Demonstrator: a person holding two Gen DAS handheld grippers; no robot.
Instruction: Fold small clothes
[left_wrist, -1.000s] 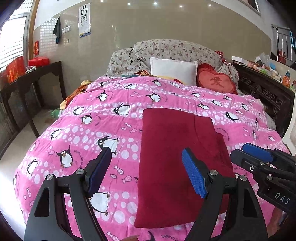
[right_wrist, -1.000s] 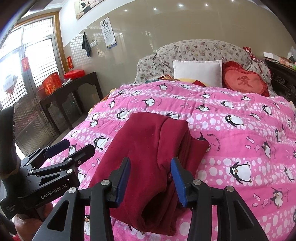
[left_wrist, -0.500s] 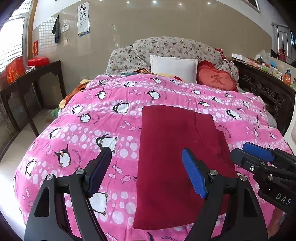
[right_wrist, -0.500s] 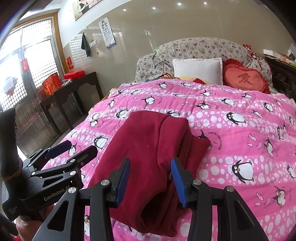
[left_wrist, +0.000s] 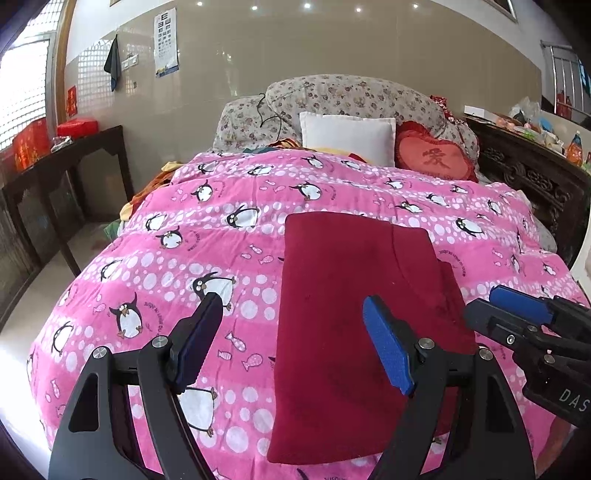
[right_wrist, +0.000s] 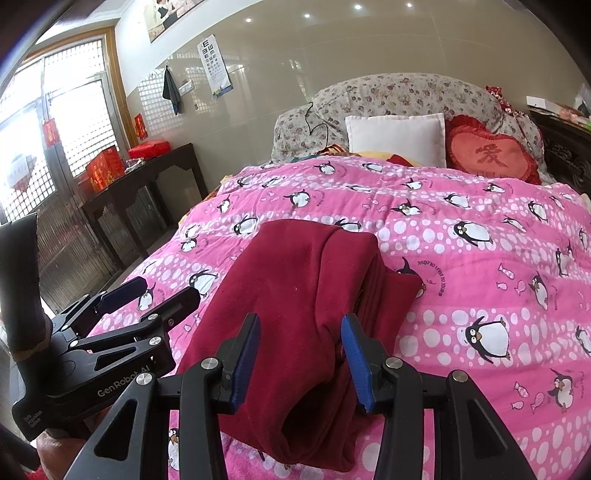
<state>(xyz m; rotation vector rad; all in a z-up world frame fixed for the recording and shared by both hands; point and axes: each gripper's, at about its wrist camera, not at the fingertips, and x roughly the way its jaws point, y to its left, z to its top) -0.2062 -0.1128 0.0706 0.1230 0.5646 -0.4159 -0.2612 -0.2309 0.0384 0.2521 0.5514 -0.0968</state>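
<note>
A dark red garment (left_wrist: 354, 291) lies folded in a long strip on the pink penguin quilt (left_wrist: 207, 243); in the right wrist view (right_wrist: 295, 295) its folded layers show along the right edge. My left gripper (left_wrist: 291, 350) is open and empty, above the garment's near left part. My right gripper (right_wrist: 299, 360) is open and empty, its fingers either side of the garment's near end without gripping it. It also shows in the left wrist view (left_wrist: 517, 314) at the garment's right, and the left gripper shows in the right wrist view (right_wrist: 147, 295).
A white pillow (left_wrist: 347, 136), a red heart cushion (left_wrist: 436, 157) and floral pillows (left_wrist: 351, 96) lie at the bed's head. A dark side table (left_wrist: 62, 158) with red boxes stands at the left. A carved dark cabinet (left_wrist: 535, 177) stands at the right.
Both views have shifted slightly: the bed and garment sit a little higher in frame, so both grippers have tipped or drawn back a little. The garment has not moved.
</note>
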